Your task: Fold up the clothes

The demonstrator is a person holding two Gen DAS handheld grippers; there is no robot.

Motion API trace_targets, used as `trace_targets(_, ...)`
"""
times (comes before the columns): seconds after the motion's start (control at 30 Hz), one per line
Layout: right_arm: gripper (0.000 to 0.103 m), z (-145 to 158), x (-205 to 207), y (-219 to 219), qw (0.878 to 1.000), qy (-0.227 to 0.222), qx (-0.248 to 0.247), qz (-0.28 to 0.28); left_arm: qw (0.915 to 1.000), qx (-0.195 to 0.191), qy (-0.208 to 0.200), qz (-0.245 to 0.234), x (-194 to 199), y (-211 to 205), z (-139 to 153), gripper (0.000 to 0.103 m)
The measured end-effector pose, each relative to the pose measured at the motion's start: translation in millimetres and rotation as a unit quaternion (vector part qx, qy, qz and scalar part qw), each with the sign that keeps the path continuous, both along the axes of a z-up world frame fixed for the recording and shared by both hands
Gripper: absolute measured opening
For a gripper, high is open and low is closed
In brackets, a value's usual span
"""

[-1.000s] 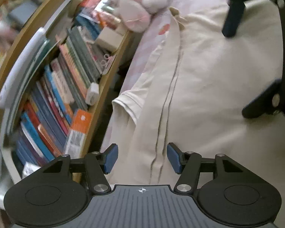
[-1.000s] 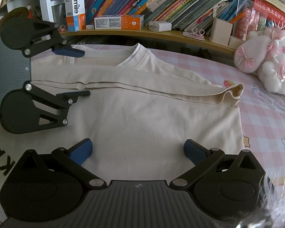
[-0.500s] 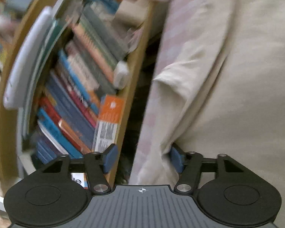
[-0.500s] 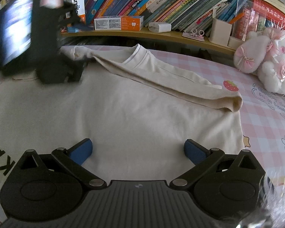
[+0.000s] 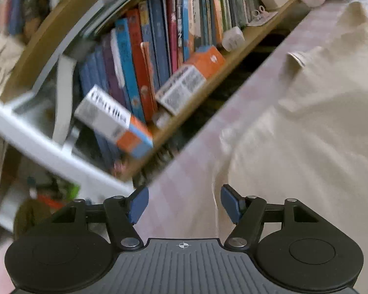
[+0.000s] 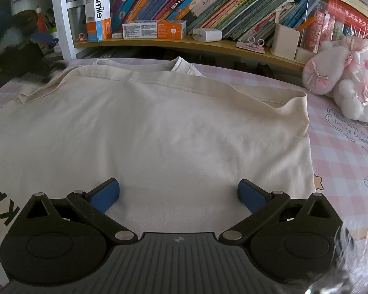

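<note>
A cream T-shirt (image 6: 159, 132) lies on the pink checked tablecloth (image 6: 343, 147), its far edge folded over toward me with the hem on top and the collar (image 6: 181, 65) peeking out behind. My right gripper (image 6: 178, 193) hovers open over the shirt's near part, nothing between its blue pads. In the left wrist view my left gripper (image 5: 184, 204) is open over the tablecloth (image 5: 184, 178) at the shirt's (image 5: 306, 147) left edge, holding nothing. The left gripper shows as a dark blur (image 6: 19, 54) at the far left of the right wrist view.
A wooden shelf (image 6: 208, 45) packed with books runs behind the table, with a toothpaste box (image 6: 154, 29), a white charger (image 6: 207, 35) and a pen cup (image 6: 284, 40). Pink plush toys (image 6: 343, 80) sit at the right rear. The table edge (image 5: 208, 120) drops off near the shelf.
The left gripper let the shirt's fold drop flat and swung away left to the table's edge beside the shelf. The right gripper stayed put and open.
</note>
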State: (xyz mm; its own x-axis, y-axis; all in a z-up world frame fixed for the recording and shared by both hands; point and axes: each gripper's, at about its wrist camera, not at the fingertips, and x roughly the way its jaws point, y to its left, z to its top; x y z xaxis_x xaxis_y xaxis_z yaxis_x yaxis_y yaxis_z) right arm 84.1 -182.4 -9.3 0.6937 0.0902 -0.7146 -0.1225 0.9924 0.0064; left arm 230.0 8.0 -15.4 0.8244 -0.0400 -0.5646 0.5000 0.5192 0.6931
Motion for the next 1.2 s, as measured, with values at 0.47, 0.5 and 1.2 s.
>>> trace_targets(0.47,0.103,3.3,4.3,0.3,1.000,0.013,-0.004,0.002,0.9957,0.015,-0.018,0.090,36.7,58.6,-1.0,0.067)
trace_targets(0.5,0.103,3.5,4.4,0.2,1.000,0.015,-0.004,0.002,0.9933,0.002,-0.025,0.112,45.3,64.3,5.7,0.067)
trace_targets(1.2,0.096,24.2,29.0,-31.3,1.000,0.013,0.014,-0.014,0.9253,-0.316,0.129,0.165,-106.1,111.5,23.8,0.067)
